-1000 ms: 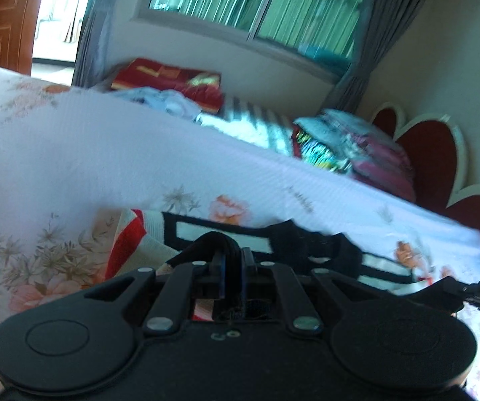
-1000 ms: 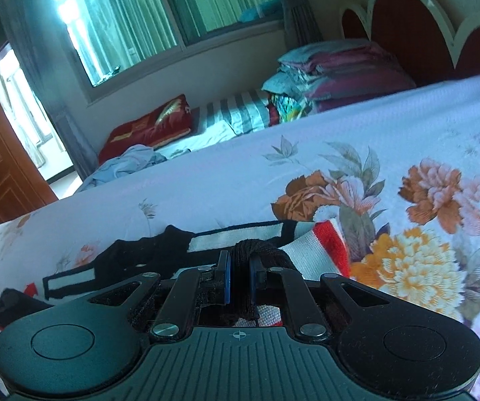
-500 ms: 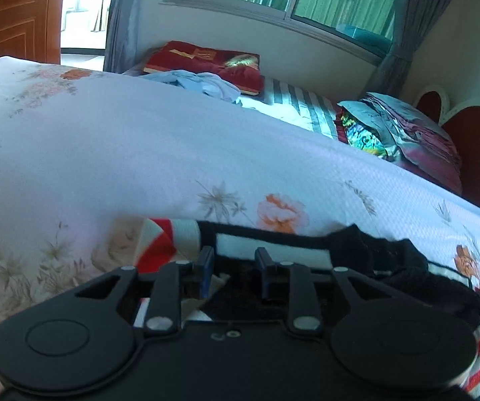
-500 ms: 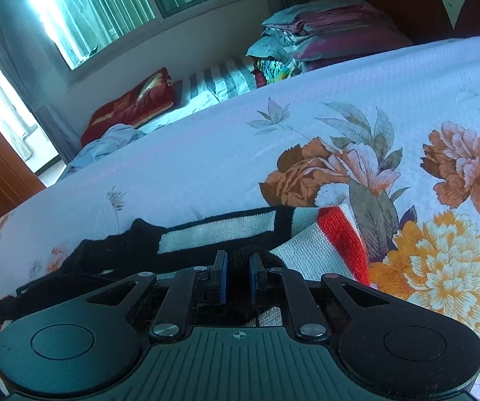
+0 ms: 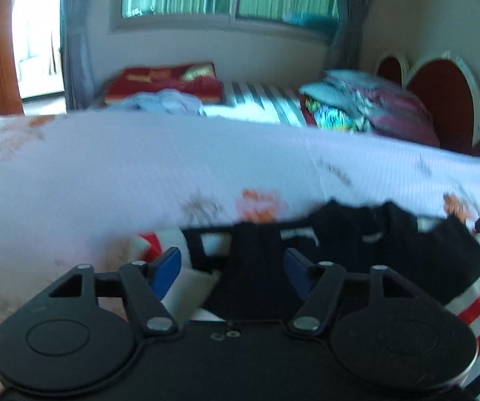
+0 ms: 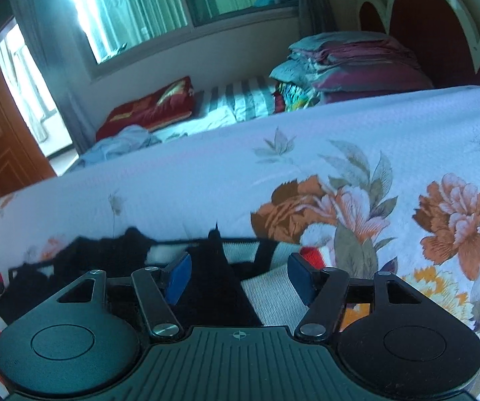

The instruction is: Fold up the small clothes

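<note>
Knitwear, a small black sweater (image 5: 367, 260) w/ white and red stripes, lay on the floral bed cover (image 6: 206, 180). Left claw (image 5: 231, 265) and right claw (image 6: 240, 275) had just been opening, blue pads apart, fabric between them but not pinched (left view blurred). Beyond: folded bedding stack (image 6: 350, 63), red pillow (image 6: 153, 107), headboard (image 6: 423, 23).

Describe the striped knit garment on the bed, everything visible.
The knit garment looks like a small sweater: black ribbed trim, white panels, and red, white and dark stripes. It lies folded over on the floral bedspread, its black edge bunched. The left gripper and right gripper have just been opening; fabric sits between both sets of blue pads, which do not press it.
</note>
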### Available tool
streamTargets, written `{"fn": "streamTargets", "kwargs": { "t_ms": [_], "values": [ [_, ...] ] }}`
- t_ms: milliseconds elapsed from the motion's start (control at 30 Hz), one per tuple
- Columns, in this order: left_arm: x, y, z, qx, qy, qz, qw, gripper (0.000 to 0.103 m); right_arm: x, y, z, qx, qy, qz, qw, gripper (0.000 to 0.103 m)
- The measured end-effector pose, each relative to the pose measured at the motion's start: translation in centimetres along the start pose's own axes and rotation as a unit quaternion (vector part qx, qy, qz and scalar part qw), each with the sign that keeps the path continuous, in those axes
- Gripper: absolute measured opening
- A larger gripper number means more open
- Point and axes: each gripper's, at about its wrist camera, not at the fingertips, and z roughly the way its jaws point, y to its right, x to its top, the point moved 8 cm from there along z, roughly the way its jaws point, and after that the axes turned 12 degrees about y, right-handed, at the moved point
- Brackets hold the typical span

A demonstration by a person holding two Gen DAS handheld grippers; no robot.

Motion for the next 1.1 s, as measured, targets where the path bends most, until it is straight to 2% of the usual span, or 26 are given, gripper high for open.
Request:
{"fn": "streamTargets", "kwargs": {
  "t_ms": [33, 67, 100, 133, 167, 200, 267, 333, 433, 533, 633, 733, 800, 933, 1100],
  "values": [
    [-0.5, 0.1, 0.6, -0.001, -0.013, -0.006, 0.9999, 0.053, -0.4, -0.1, 0.4, -0.003, -0.007, -0.003, 1.000, 0.064],
    [-1.0, 0.1, 1.1, -0.001, -0.024, -0.010, 0.9997, 0.043, -0.9, 0.0, 0.9, -0.004, -0.013, -0.003, 1.000, 0.064],
    [-1.5, 0.0, 1.3, 0.007, -0.026, -0.008, 0.9996, 0.038, -1.2, 0.0, 1.2, -0.005, -0.018, -0.005, 1.000, 0.063],
    [-1.7, -0.1, 1.3, 0.015, -0.021, -0.002, 0.9997, 0.034, -1.5, 0.0, 1.4, -0.006, -0.020, -0.010, 1.000, 0.048],
    [-1.8, -0.1, 1.3, 0.024, -0.015, 0.006, 0.9996, 0.023, -1.7, -0.1, 1.6, -0.009, -0.024, -0.018, 0.999, 0.036],
    [-2.0, -0.1, 1.3, 0.030, -0.010, 0.011, 0.9994, 0.017, -1.9, 0.0, 1.9, -0.013, -0.026, -0.024, 0.999, 0.021],
    [-2.1, -0.1, 1.0, 0.034, 0.000, 0.013, 0.9993, 0.011, -2.0, -0.1, 2.1, -0.010, -0.024, -0.025, 0.999, 0.015],
    [-2.3, 0.2, 0.6, 0.040, 0.011, 0.026, 0.9988, 0.007, -1.9, -0.6, 2.1, -0.001, -0.024, -0.034, 0.999, 0.004],
    [-2.7, 0.4, 0.4, 0.049, 0.024, 0.028, 0.9981, 0.007, -1.5, -1.4, 1.9, -0.005, -0.006, -0.063, 0.998, 0.003],
    [-2.6, 0.1, 0.5, 0.055, 0.026, 0.022, 0.9979, 0.007, -2.0, -0.3, 2.6, -0.049, -0.002, -0.087, 0.995, 0.003],
    [-2.5, -0.4, 0.7, 0.061, 0.028, 0.011, 0.9977, 0.007, -2.4, 0.2, 2.9, -0.070, 0.002, -0.105, 0.992, 0.002],
    [-2.4, -0.3, 0.6, 0.059, 0.029, 0.009, 0.9978, 0.008, -2.1, 1.1, 2.7, -0.091, 0.001, -0.089, 0.992, 0.000],
    [-2.1, 0.0, -0.1, 0.058, 0.035, 0.022, 0.9975, 0.016, -1.6, 0.5, 1.6, -0.071, 0.017, -0.085, 0.994, 0.000],
    [-1.5, 0.8, -2.3, 0.045, 0.049, 0.015, 0.9977, 0.021, -1.3, -2.5, -0.7, -0.019, 0.026, -0.090, 0.995, 0.000],
    [-1.2, 4.2, -5.3, -0.007, 0.064, 0.036, 0.9973, 0.024, -2.8, -7.4, -3.0, 0.047, 0.021, -0.101, 0.994, 0.000]
  ]
}}
